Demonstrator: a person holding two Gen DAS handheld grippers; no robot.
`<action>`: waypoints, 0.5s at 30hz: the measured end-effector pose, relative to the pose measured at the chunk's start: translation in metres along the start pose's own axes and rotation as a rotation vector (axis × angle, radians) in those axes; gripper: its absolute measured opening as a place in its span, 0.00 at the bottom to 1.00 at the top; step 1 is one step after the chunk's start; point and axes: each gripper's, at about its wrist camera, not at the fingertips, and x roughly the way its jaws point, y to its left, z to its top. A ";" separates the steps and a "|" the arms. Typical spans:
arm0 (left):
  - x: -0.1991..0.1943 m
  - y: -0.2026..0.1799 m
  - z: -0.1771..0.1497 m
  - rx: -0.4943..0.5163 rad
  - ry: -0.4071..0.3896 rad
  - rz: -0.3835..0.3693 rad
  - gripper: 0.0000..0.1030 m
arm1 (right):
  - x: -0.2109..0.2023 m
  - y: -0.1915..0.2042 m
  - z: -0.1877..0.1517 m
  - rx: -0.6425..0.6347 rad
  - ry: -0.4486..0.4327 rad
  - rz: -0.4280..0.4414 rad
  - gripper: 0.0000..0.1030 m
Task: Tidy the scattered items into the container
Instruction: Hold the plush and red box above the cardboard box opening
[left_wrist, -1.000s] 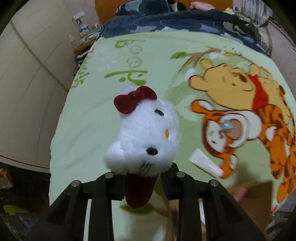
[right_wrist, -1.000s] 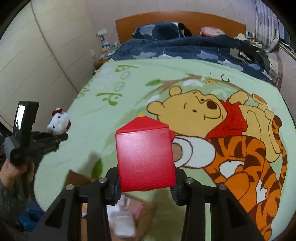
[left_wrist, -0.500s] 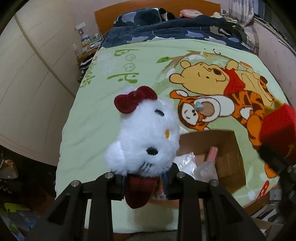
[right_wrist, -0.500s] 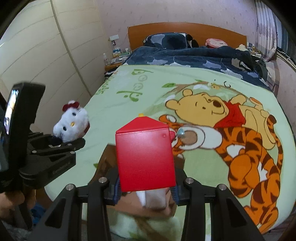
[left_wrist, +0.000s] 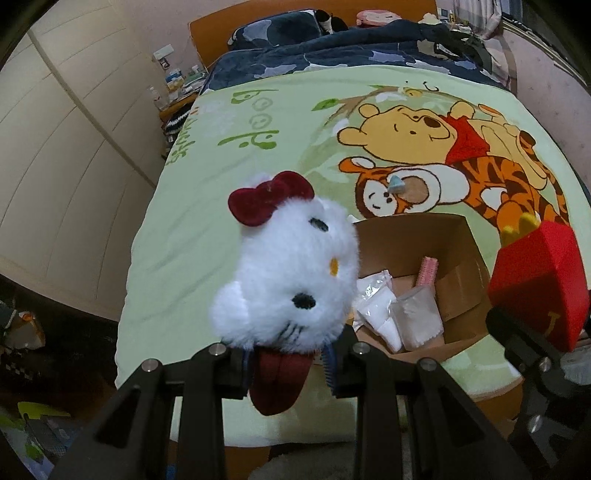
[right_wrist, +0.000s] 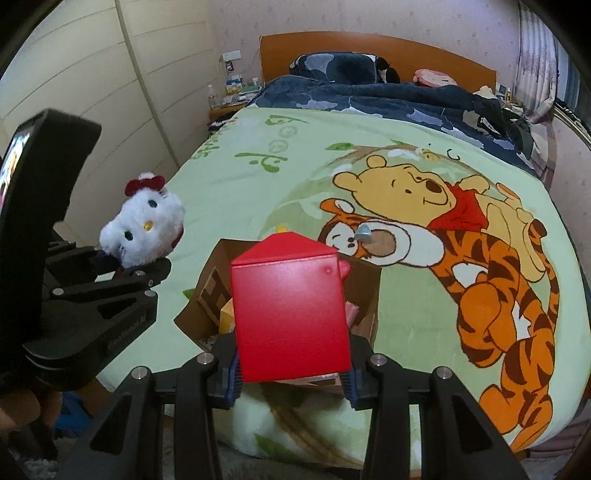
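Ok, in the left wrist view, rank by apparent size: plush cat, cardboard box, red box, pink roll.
1. Plush cat, though it sits right at the camera, so the ranking against the cardboard box is unsure
2. Cardboard box
3. Red box, partly cut off
4. Pink roll

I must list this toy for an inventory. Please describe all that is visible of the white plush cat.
The white plush cat is fluffy, with a dark red bow, black eyes, a yellow nose and whiskers. The left gripper clamps its dark red lower part, holding it in the air, head up, above the bed's near edge, left of the cardboard box.
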 end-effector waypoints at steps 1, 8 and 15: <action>0.002 0.000 0.000 -0.002 0.007 -0.005 0.29 | 0.002 0.001 0.000 -0.001 0.005 -0.001 0.40; 0.014 -0.003 -0.002 -0.010 0.055 -0.035 0.29 | 0.008 0.004 -0.003 -0.008 0.022 -0.004 0.40; 0.024 -0.006 -0.003 -0.010 0.090 -0.048 0.29 | 0.011 0.002 -0.003 0.002 0.029 -0.006 0.40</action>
